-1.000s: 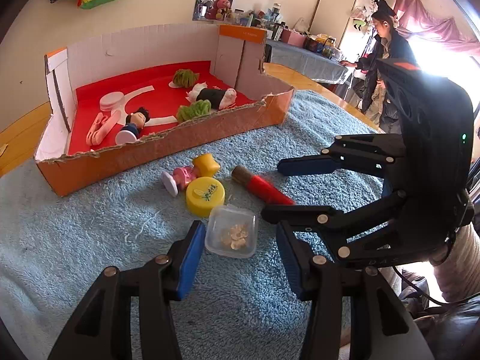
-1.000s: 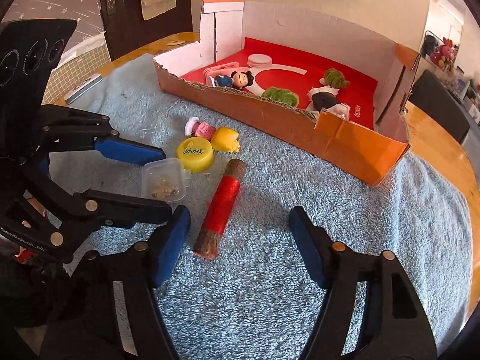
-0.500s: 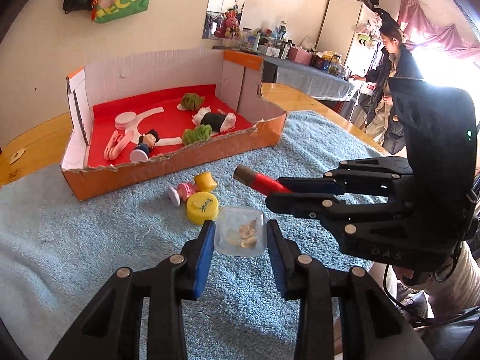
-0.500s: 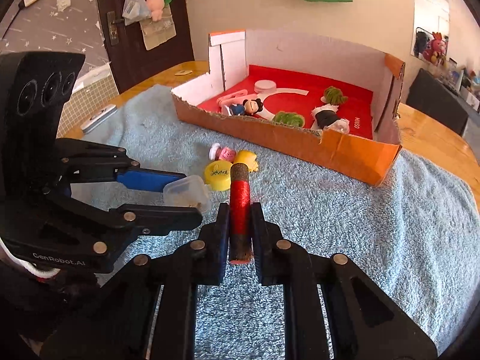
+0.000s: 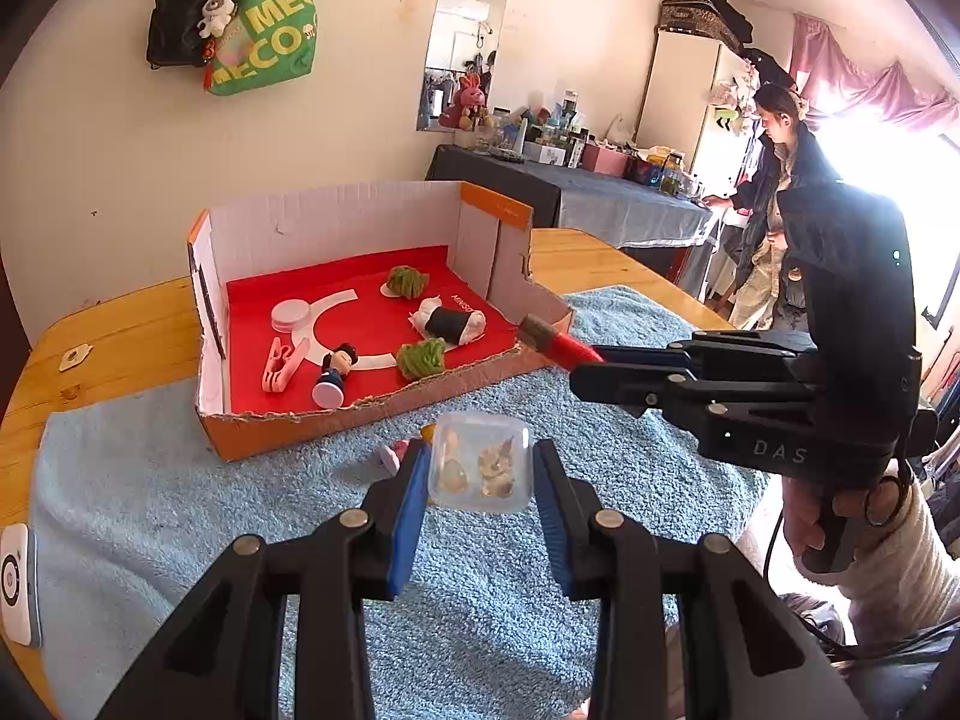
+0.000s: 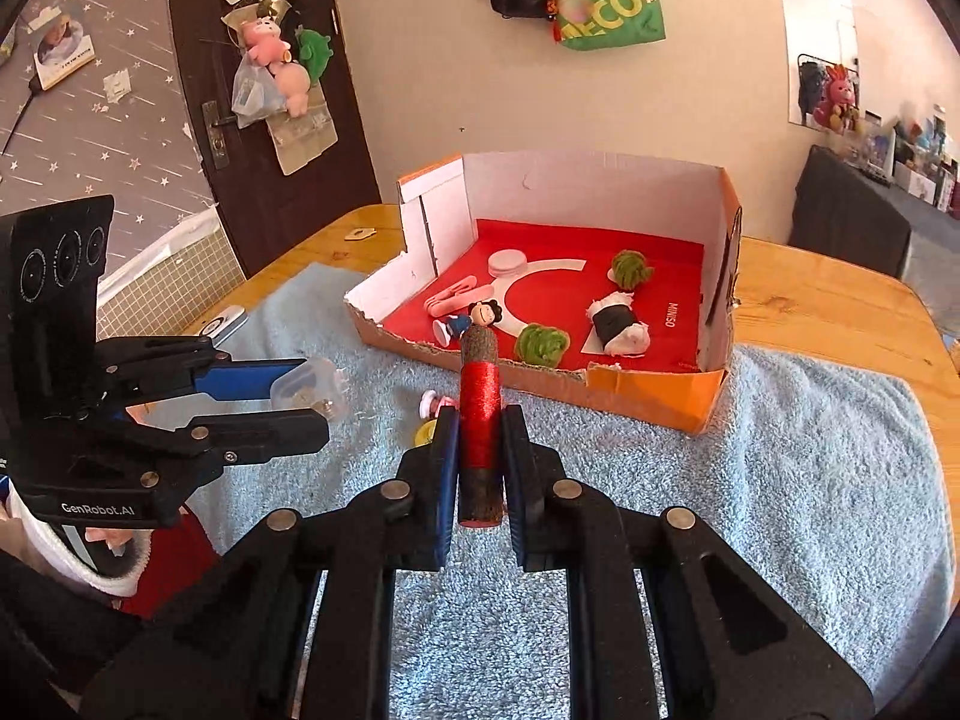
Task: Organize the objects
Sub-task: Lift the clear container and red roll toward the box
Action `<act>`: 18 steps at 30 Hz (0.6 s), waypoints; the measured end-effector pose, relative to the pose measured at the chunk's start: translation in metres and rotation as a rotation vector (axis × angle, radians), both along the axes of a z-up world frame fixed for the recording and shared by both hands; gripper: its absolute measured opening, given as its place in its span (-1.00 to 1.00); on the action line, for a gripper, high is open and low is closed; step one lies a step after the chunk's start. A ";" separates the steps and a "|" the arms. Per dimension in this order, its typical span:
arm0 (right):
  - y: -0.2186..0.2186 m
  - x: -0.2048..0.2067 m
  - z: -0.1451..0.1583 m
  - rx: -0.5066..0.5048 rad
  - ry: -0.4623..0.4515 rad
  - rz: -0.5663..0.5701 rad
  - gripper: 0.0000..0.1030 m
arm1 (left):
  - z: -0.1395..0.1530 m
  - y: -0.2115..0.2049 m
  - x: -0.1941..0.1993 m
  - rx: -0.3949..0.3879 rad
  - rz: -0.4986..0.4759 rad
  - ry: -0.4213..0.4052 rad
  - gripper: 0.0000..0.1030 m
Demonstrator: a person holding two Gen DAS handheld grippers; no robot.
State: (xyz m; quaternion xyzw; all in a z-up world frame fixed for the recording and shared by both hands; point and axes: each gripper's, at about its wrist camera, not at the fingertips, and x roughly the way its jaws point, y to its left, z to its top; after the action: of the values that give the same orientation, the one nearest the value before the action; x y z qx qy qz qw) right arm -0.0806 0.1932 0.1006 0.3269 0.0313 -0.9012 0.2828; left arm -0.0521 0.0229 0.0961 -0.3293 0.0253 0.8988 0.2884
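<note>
Clear plastic container (image 5: 482,461) clamped in left tool (image 5: 482,483) at lower centre, red thread spool (image 6: 480,420) gripped in right tool (image 6: 480,456); both lifted over blue towel (image 6: 780,468): carry level, clear the torn front wall of cardboard box (image 6: 654,396), release low onto red floor.

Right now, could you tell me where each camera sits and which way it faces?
Left wrist: rides the left gripper, facing the cardboard box; shows its fingers clamping a clear container.
Right wrist: rides the right gripper, facing the same box; its fingers clamp a red spool.
Both show the box, blue towel and the other gripper.
</note>
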 end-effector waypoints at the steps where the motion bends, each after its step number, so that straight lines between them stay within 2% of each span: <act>1: 0.001 0.000 0.001 -0.003 -0.003 0.001 -0.74 | 0.001 0.000 0.000 0.001 0.002 0.001 -0.29; 18: -0.003 -0.012 0.005 -0.001 -0.017 0.011 -0.74 | 0.007 -0.002 -0.007 0.002 0.009 0.005 -0.29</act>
State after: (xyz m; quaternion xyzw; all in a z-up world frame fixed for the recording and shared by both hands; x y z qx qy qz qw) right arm -0.0923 0.1900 0.1054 0.3341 0.0300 -0.8969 0.2881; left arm -0.0586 0.0211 0.1031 -0.3266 0.0235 0.9010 0.2846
